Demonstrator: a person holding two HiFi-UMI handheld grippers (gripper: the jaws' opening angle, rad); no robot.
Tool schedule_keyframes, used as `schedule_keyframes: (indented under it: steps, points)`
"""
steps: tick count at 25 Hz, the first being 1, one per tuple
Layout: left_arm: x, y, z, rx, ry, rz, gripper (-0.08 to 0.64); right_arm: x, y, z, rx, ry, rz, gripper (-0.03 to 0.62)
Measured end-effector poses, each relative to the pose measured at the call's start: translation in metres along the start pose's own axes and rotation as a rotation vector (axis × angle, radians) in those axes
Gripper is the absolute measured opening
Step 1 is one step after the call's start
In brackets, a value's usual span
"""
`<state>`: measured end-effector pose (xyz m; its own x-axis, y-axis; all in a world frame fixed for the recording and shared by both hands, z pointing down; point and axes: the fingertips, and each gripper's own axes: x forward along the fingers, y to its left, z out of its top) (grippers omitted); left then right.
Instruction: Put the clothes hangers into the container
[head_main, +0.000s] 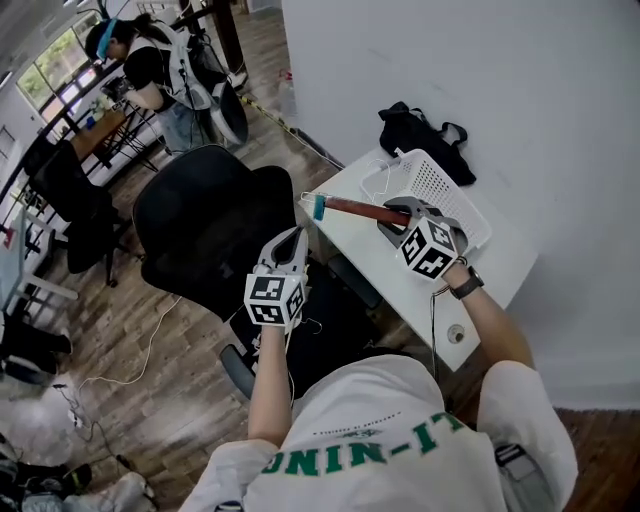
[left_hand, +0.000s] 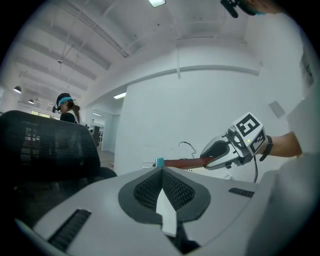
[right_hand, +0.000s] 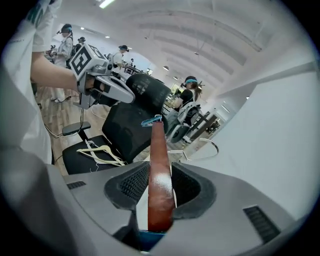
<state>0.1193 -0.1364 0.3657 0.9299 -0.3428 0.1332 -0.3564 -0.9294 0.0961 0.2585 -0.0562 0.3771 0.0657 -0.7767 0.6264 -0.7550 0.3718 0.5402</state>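
Right gripper (right_hand: 159, 172): jaws clenched on the red-brown wooden bar of a clothes hanger (right_hand: 157, 145). The bar enters deep between the pads and runs straight out ahead of the jaws. Its far end carries a teal clip (right_hand: 151, 120). The hanger's metal hook (right_hand: 210, 146) curves off to the right of the bar, ahead of the jaws.

Left gripper (left_hand: 162, 175): jaws pressed together, nothing between them. The held hanger lies ahead of these jaws and crosswise to them, with the teal clip end nearest their line. The right gripper is off to the right of them.

Head view: the white perforated container (head_main: 445, 190) sits on the white tabletop (head_main: 420, 290), just behind and partly under the right gripper. The gripped bar reaches from the right jaws toward the left gripper, over the tabletop's near corner. How high it is above the surface cannot be told. A thin white wire shape lies at the container's near rim; what it is cannot be made out.

A black office chair (head_main: 200, 220) stands beside the left gripper. In the right gripper view, pale hangers (right_hand: 100, 152) lie on its seat, left of the right jaws.
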Motion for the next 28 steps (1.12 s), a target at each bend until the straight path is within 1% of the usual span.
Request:
schedule_keyframes:
  steps: [4, 8, 10, 12, 16, 18, 20, 25, 28]
  points:
    - [0.038, -0.035, 0.010, 0.020, -0.011, -0.103, 0.005, -0.023, -0.032, -0.036, 0.045, 0.060, -0.061, 0.152]
    - [0.095, -0.080, 0.014, 0.047, -0.017, -0.222, 0.005, -0.034, -0.061, -0.096, 0.098, 0.124, -0.102, 0.152]
    - [0.119, -0.100, 0.014, 0.052, -0.016, -0.272, 0.005, -0.036, -0.073, -0.124, 0.124, 0.160, -0.109, 0.152]
    - [0.135, -0.115, 0.014, 0.047, -0.007, -0.309, 0.005, -0.036, -0.081, -0.147, 0.139, 0.197, -0.099, 0.152]
    - [0.160, -0.139, 0.015, 0.045, 0.015, -0.358, 0.003, -0.029, -0.089, -0.181, 0.114, 0.288, -0.046, 0.152]
    - [0.172, -0.146, 0.015, 0.045, 0.023, -0.374, 0.003, -0.019, -0.089, -0.197, 0.121, 0.331, -0.009, 0.152]
    - [0.183, -0.152, 0.013, 0.043, 0.030, -0.385, 0.003, -0.004, -0.089, -0.213, 0.172, 0.362, 0.032, 0.152]
    - [0.198, -0.151, 0.010, 0.026, 0.047, -0.385, 0.005, 0.030, -0.075, -0.236, 0.357, 0.401, 0.139, 0.152]
    - [0.205, -0.145, 0.006, 0.009, 0.059, -0.373, 0.005, 0.054, -0.059, -0.249, 0.418, 0.427, 0.214, 0.152]
